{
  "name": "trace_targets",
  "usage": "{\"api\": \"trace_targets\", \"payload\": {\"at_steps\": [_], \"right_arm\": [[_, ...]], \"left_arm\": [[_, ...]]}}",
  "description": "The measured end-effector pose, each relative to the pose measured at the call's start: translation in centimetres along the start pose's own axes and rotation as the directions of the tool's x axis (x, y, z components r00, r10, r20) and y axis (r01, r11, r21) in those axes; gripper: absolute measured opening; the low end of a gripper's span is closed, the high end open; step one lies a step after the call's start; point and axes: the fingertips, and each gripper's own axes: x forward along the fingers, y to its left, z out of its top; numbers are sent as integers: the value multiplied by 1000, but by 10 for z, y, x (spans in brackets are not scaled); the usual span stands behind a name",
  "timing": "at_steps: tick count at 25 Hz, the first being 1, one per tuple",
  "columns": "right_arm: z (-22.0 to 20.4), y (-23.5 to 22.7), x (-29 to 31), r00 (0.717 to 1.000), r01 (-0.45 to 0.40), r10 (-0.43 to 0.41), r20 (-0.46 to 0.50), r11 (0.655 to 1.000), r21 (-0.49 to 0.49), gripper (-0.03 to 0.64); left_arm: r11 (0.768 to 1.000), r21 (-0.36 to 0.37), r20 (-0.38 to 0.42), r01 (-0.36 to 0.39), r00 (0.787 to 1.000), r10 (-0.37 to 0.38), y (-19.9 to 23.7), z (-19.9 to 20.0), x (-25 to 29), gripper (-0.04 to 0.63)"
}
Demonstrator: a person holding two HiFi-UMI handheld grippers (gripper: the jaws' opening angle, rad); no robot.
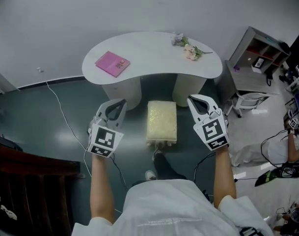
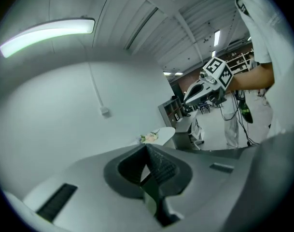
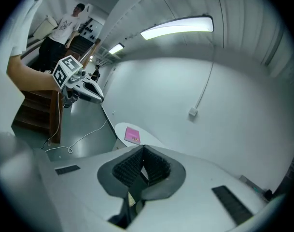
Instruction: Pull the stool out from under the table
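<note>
Grey floor mid-frame: pale yellow cushioned stool (image 1: 162, 122) near white curved desk (image 1: 149, 53). Left claw (image 1: 116, 104), right claw (image 1: 195, 101) shut, empty; ungripped stool maybe not fully out.

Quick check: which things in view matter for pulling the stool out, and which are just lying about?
For the job: stool, table, left gripper and right gripper, both shut and empty.
Lying about: pink book, flowers, floor cable, shelf unit.

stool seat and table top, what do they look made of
Stool: pale yellow seat with a speckled, nubby texture, likely padded fabric or vinyl; the look leaves it open. Table: smooth matte white top with no grain, probably painted or laminated board.
</note>
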Motion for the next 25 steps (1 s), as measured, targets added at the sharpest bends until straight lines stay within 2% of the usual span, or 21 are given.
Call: {"api": "trace_targets", "payload": {"at_steps": [6,11,25], "right_arm": [[31,12,-26,998,-33,36,44,997,-66,15],[51,8,-41,996,-29,35,85,997,-69,15],[43,0,-45,996,-9,13,87,999,-47,15]], "left_arm": [[999,26,65,-21,998,19,-6,42,-25,18],[998,40,92,-45,995,41,-9,66,-35,18],[998,50,86,-33,996,29,-22,76,-33,18]]}}
